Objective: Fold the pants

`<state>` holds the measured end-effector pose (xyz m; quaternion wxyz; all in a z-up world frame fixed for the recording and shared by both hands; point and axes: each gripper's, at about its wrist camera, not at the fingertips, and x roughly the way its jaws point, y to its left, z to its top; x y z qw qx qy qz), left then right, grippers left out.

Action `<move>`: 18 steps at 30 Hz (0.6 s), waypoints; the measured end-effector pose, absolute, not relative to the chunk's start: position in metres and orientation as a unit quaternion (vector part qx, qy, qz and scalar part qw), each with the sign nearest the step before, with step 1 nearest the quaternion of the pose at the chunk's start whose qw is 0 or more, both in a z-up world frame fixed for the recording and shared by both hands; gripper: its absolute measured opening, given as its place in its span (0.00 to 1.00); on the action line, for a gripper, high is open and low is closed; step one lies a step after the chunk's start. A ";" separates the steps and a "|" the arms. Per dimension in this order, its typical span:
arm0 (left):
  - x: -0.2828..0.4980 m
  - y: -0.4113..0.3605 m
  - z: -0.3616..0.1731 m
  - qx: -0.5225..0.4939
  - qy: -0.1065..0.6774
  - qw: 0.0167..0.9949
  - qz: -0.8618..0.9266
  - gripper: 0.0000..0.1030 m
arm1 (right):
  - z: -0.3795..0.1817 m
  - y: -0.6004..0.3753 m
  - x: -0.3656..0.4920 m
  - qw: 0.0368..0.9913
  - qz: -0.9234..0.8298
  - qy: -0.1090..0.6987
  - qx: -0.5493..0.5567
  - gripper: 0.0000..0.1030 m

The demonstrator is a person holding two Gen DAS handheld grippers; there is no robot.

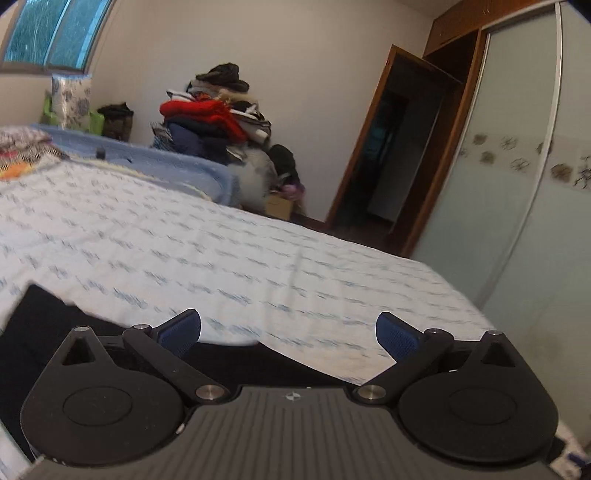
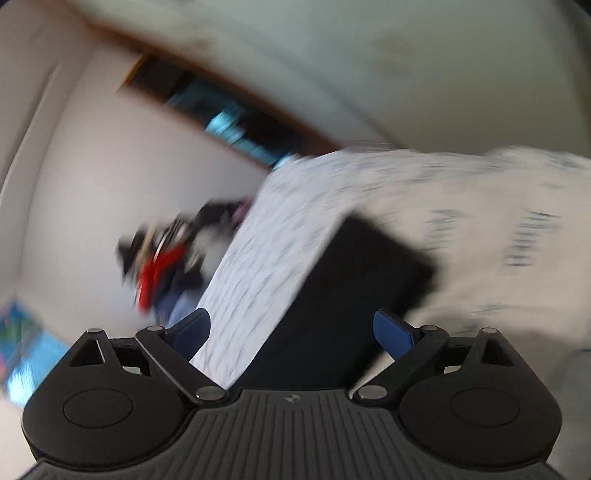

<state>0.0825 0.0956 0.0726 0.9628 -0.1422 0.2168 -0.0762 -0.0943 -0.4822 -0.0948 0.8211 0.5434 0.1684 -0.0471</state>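
Two handheld grippers hover over a bed (image 1: 258,258) covered by a white sheet with a small blue print. The dark pants (image 2: 340,295) lie flat on that sheet as a neat, straight-edged slab, which suggests the folding is largely or wholly done. They appear to rest on the bed alone, with nothing pinning them.

The left gripper (image 1: 288,332) has its blue-padded fingers (image 1: 184,330) spread wide with nothing between them. It sits above the near edge of the pants, which show only as a dark patch at the lower left of its view.

The right gripper (image 2: 291,332) also has its fingers (image 2: 393,334) wide apart and empty. Its view is heavily blurred and tilted, and the pants lie just ahead of it.

Beyond the bed, a heap of clothes (image 1: 218,114) with a red garment on it is stacked against the far wall, next to an open wooden door (image 1: 391,147) and a frosted sliding wardrobe (image 1: 517,166). A window (image 1: 55,33) sits at the upper left. The sheet around the pants looks bare, so nothing seems to block either gripper.
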 end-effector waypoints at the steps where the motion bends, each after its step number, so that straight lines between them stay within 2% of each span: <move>1: 0.078 0.086 0.069 -0.155 0.228 0.957 -0.088 1.00 | -0.104 -0.491 -0.096 0.804 -0.054 0.166 0.568 0.93; 5: 0.066 0.040 0.058 -0.126 0.278 0.941 -0.149 1.00 | -0.129 -0.505 -0.092 0.763 -0.067 0.169 0.620 0.93; 9: 0.060 0.006 0.049 -0.068 0.298 0.933 -0.190 1.00 | -0.129 -0.507 -0.087 0.776 -0.062 0.167 0.605 0.93; 18: 0.056 -0.030 0.045 -0.062 0.329 0.916 -0.219 1.00 | -0.131 -0.509 -0.076 0.790 -0.073 0.166 0.586 0.93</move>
